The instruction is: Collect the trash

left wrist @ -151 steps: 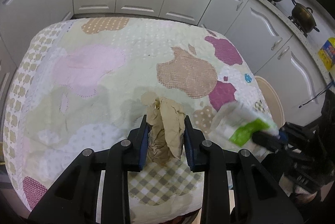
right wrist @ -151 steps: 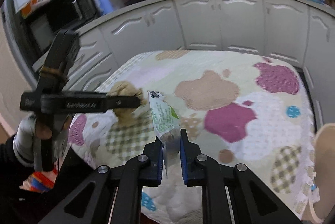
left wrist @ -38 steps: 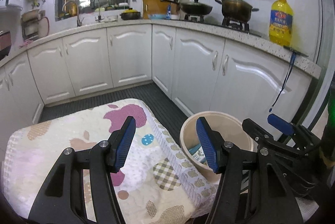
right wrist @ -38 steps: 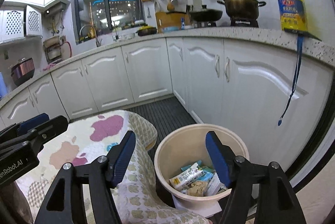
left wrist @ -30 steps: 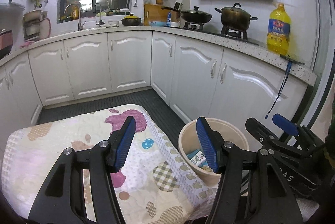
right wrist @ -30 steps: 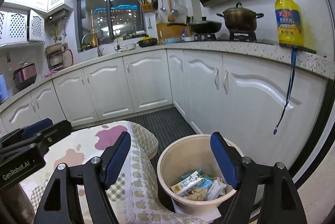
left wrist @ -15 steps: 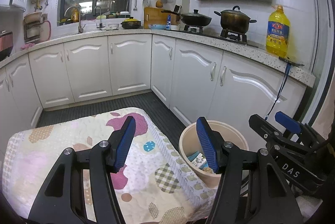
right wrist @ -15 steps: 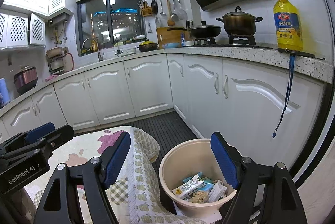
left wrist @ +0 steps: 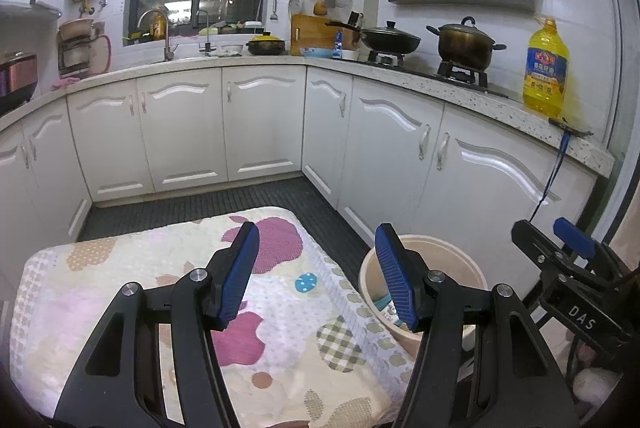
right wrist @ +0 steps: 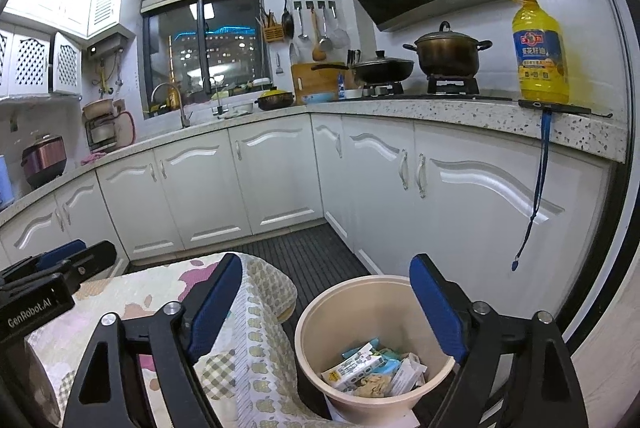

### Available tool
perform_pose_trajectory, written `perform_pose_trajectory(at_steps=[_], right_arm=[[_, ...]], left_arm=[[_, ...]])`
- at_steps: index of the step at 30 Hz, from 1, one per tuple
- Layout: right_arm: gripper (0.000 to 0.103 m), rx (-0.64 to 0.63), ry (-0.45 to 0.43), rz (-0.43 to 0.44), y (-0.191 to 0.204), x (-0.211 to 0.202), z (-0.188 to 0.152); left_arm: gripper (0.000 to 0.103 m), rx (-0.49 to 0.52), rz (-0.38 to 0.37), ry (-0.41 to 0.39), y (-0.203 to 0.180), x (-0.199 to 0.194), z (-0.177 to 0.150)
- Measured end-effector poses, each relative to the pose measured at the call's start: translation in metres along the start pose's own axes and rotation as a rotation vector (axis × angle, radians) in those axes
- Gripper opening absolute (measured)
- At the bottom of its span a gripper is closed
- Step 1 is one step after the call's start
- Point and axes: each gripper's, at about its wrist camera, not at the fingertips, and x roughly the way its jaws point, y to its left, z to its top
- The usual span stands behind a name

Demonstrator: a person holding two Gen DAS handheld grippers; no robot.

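Note:
A beige trash bin [right wrist: 360, 302] stands on the floor beside the table and holds several wrappers and crumpled paper [right wrist: 374, 370]. It also shows in the left wrist view [left wrist: 448, 256], partly behind my finger. My left gripper [left wrist: 316, 268] is open and empty above the table's right edge. My right gripper [right wrist: 326, 302] is open and empty above the bin. The table wears a patterned cloth [left wrist: 120, 276] with no trash on the part I see.
White kitchen cabinets [left wrist: 260, 131] run along the back and right. The counter carries pots [left wrist: 464, 43] and a yellow oil bottle [left wrist: 546, 67]. A dark mat [right wrist: 312, 256] covers the floor between table and cabinets. A blue strap [right wrist: 536, 187] hangs from the counter edge.
Five seconds ago each gripper held a piece of trash over the table. Now both are open and empty by the bin. In the last second both grippers rose slightly.

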Motion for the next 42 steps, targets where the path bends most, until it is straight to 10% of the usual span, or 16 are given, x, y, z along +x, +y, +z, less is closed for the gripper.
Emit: perform_pose_trajectory(at_steps=[8, 42], right_arm=[[0.088, 0.010, 0.005, 0.009, -0.006, 0.002, -0.002], [0.091, 0.016, 0.019, -0.023, -0.011, 0.005, -0.004]], left_arm=[[0.081, -0.046, -0.030, -0.005, 0.011, 0.001, 0.001], [0.081, 0.002, -0.029, 0.010, 0.004, 0.006, -0.006]])
